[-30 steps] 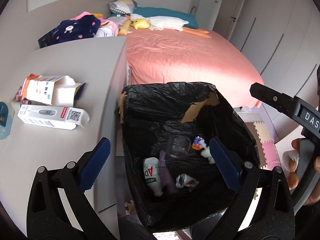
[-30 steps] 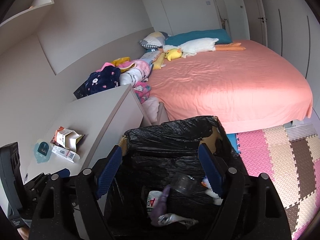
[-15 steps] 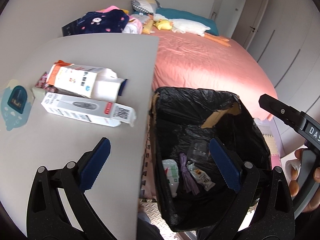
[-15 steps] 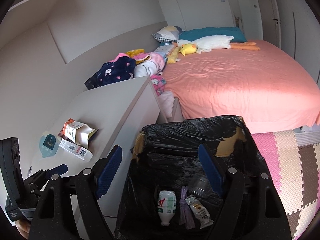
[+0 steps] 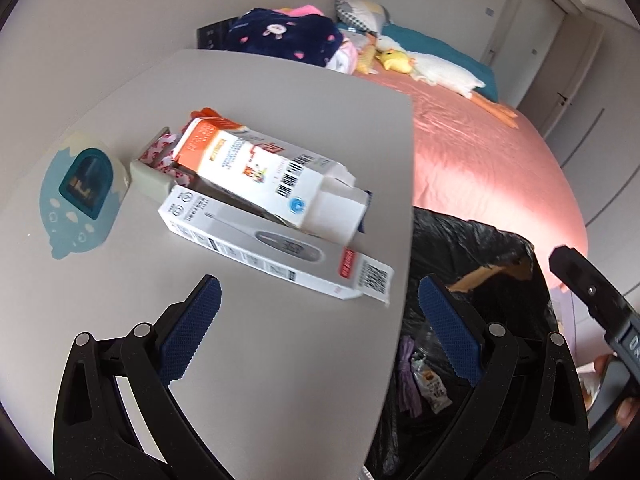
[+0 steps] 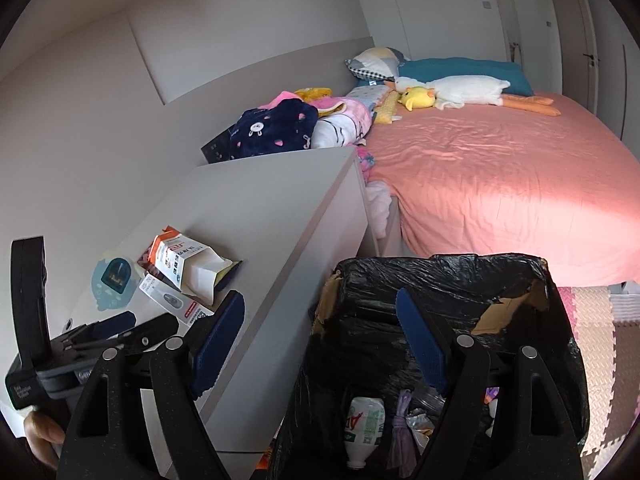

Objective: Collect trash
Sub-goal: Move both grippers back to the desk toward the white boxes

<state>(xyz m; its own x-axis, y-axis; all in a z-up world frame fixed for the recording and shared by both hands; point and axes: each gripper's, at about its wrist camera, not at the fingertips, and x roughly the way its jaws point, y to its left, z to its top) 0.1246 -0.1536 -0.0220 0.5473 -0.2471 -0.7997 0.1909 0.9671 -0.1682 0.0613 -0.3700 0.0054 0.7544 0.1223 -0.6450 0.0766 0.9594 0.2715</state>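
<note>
Two empty grippers work a bedside clean-up: the left gripper [image 5: 316, 334], jaws apart, hangs over the near edge of the dresser top [image 5: 280, 92], lined up with the long white box [image 5: 276, 250] lying by the right edge, the opened carton [image 5: 272, 180] just behind it. The right gripper [image 6: 320, 344], also spread wide and holding nothing, hovers above the bin [image 6: 440, 280], which stands against the dresser's side. A small blue clock [image 5: 86, 184] and a pink-patterned packet [image 5: 158, 156] crowd the boxes near the left edge.
</note>
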